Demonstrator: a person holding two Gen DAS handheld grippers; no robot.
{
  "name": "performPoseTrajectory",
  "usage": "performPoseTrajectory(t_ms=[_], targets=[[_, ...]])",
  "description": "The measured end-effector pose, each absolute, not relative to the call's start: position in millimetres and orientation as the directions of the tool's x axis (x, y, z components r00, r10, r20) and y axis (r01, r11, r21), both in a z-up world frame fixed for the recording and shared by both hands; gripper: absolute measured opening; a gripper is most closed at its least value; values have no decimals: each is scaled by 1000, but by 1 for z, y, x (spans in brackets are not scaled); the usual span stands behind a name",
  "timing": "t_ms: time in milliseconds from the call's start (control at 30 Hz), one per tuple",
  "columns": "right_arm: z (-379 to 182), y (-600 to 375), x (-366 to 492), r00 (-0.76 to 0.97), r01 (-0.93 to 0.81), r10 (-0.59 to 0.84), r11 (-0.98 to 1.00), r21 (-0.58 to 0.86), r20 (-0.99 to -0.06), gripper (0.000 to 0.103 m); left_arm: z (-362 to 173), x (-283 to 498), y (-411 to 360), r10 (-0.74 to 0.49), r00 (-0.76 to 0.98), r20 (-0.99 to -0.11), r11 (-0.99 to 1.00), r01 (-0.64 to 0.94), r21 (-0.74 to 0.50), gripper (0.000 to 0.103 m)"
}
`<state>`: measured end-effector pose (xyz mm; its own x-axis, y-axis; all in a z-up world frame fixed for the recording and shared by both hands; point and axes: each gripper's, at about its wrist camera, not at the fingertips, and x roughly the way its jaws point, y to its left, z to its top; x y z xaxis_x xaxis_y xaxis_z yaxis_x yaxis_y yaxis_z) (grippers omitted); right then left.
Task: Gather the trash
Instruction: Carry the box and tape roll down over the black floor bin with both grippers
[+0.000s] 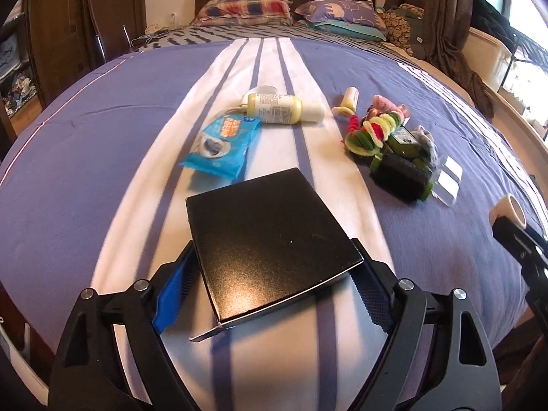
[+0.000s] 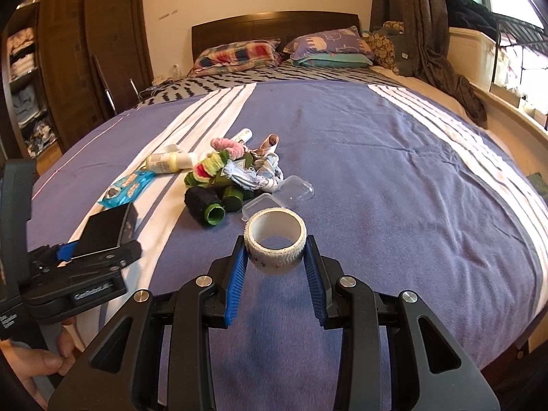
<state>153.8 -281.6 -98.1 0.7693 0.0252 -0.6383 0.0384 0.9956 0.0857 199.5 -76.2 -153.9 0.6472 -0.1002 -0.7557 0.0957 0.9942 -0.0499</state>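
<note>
The work surface is a bed covered by a purple blanket with white stripe bands; a patterned sheet is exposed toward the top of the frame. Two pillows, one plaid and one purple, are seen at top centre against a dark wooden headboard. A dark wardrobe occupies the upper left of the right wrist view, with open shelves of folded clothing at the far left edge. A brown curtain and a bright window are located at the upper right.

The left tool is clenched on a flat black box, which is held over the white band at lower centre of the left wrist view. The right tool is clenched on a roll of white tape, held above the blanket at centre of the right wrist view.

The remaining items lie on the bed beyond the tools. A blue snack wrapper and a pale yellow bottle are found on the white band, touching at one corner. A pile of mixed items is found to the right of centre in the left wrist view: coloured fuzzy rings, green tubes and a clear plastic container.
</note>
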Motion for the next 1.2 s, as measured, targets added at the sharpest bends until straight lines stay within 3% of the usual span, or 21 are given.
performPoseTrajectory(t_ms=[667,967,1200], targets=[[-70,-246,37,786,-25,52,998,52,-617,34,-90,49,-30,-172,766,-620,979,204,-19,81],[-107,-238,-1,717,-50,92,995,81,-691,34,-137,4,-31,-222,699,-680,962,270,-36,81],[-167,-241,-8,622,-30,101,994,105,-777,34,-210,0,-30,-212,579,-788,958,282,-51,81]])
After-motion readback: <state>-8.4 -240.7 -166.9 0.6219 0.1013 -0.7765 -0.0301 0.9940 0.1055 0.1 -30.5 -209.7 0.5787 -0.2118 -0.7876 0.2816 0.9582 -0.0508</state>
